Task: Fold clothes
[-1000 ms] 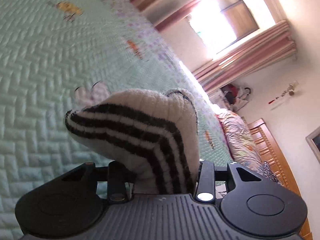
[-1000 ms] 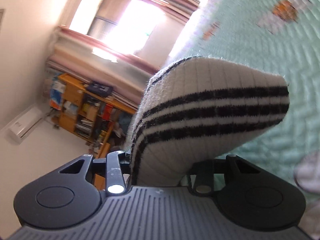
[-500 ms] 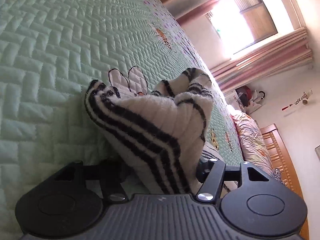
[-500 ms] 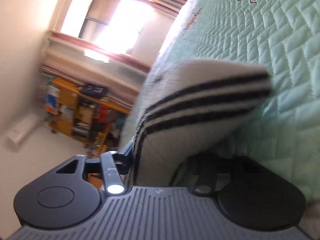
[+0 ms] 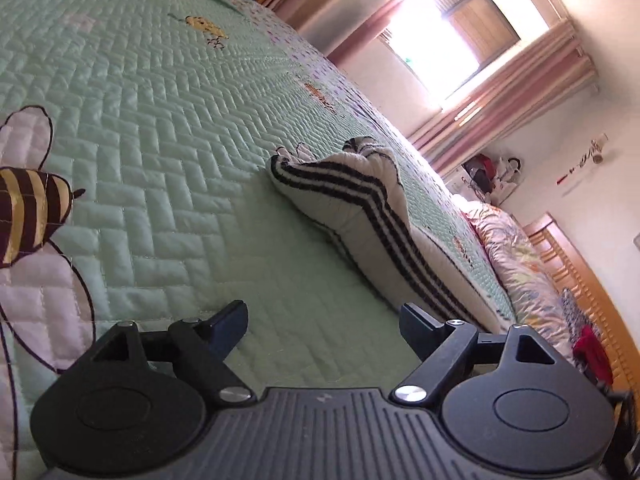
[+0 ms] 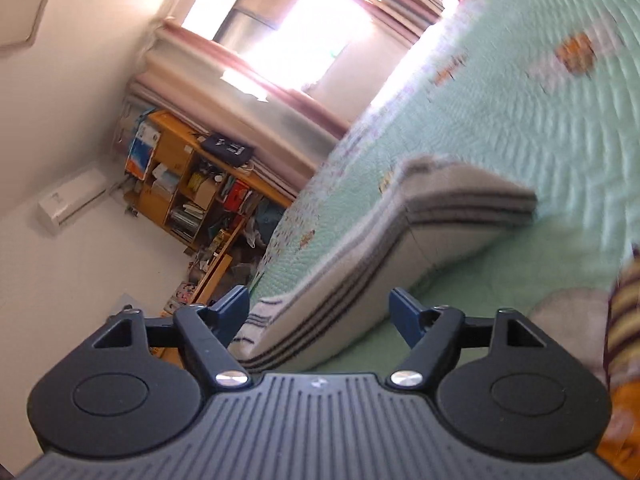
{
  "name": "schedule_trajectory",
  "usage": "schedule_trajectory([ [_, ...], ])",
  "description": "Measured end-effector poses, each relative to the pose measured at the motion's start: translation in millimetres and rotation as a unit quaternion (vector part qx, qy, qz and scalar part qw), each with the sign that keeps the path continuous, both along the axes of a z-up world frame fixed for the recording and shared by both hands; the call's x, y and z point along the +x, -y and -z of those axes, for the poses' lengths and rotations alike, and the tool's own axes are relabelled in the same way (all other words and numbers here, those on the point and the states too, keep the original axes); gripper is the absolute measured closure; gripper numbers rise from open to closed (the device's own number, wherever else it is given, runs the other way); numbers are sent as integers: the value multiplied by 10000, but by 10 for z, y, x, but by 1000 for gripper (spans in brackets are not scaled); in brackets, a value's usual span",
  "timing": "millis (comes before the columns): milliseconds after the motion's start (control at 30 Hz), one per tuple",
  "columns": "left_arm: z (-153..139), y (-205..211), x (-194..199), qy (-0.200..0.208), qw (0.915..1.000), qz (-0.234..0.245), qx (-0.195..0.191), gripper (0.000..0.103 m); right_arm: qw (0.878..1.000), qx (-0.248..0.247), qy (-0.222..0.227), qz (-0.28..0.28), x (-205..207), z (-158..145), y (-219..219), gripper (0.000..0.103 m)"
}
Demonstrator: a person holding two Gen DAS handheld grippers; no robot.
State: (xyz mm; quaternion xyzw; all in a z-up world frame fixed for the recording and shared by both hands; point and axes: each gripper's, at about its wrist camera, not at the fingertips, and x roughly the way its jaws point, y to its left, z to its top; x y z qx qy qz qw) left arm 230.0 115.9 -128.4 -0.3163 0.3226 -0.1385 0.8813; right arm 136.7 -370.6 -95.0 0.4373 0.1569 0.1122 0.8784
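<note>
The left claw (image 5: 322,322) is seen at the lower centre of its frame with jaws spread and only bedspread between them; the right claw (image 6: 320,310) is likewise released, its jaws having just been opening like the left's, and the near end of the garment (image 6: 384,264) is seen in the gap with neither pad pressing on it. One striped knit garment (image 5: 360,216) is counted, white with three dark bands, lying doubled over on the bed (image 5: 152,120), right of centre in the left view. A fold appears to have just been laid down and let go, so the step in hand is judged to be release. A fresh hold on an edge is probably called for next, or flattening. Two claws, one garment and one bed are counted.
</note>
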Motion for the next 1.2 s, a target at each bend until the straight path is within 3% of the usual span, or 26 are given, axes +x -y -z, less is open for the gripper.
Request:
schedule_trajectory([
  [100, 16, 159, -138, 399, 9959, 252, 767, 16, 9998, -187, -36, 117, 273, -138, 151, 20],
  [167, 65, 164, -196, 625, 9923, 351, 1015, 11, 9993, -314, -121, 132, 508, -188, 238, 19],
  [300, 70, 204, -226, 708, 9901, 482, 1116, 1, 9959, -746, -452, 233, 1017, -163, 406, 19],
  [367, 80, 233, -237, 770, 9883, 509, 1214, 1, 9937, -904, -640, 157, 1359, -159, 445, 19],
  [533, 111, 214, -239, 867, 9888, 470, 1122, 1, 9846, -1372, -984, -463, 1979, -63, 458, 19],
  [667, 122, 201, -239, 890, 9892, 460, 1068, 1, 9689, -1641, -1384, -1233, 2400, 46, 265, 19],
  [700, 123, 200, -243, 890, 9893, 460, 1064, 1, 9644, -1786, -1414, -1340, 2461, 63, 202, 23],
  [767, 124, 196, -251, 889, 9894, 459, 1054, 1, 9543, -2209, -1315, -1525, 2482, 57, 51, 51],
  [800, 122, 196, -255, 888, 9894, 459, 1052, 1, 9476, -2537, -1235, -1498, 2452, 23, -26, 76],
  [833, 121, 196, -259, 886, 9894, 459, 1054, 1, 9396, -2907, -1141, -1399, 2406, -15, -99, 87],
  [967, 108, 197, -282, 885, 9893, 458, 1061, 1, 9255, -3560, -608, -1142, 2183, -161, -234, 89],
  [1133, 94, 189, -301, 877, 9896, 454, 1043, 1, 9275, -3583, 164, -1055, 1750, -444, -297, 91],
  [1200, 90, 197, -301, 875, 9895, 452, 1060, 1, 9197, -3673, 529, -1280, 1446, -580, -390, 91],
])
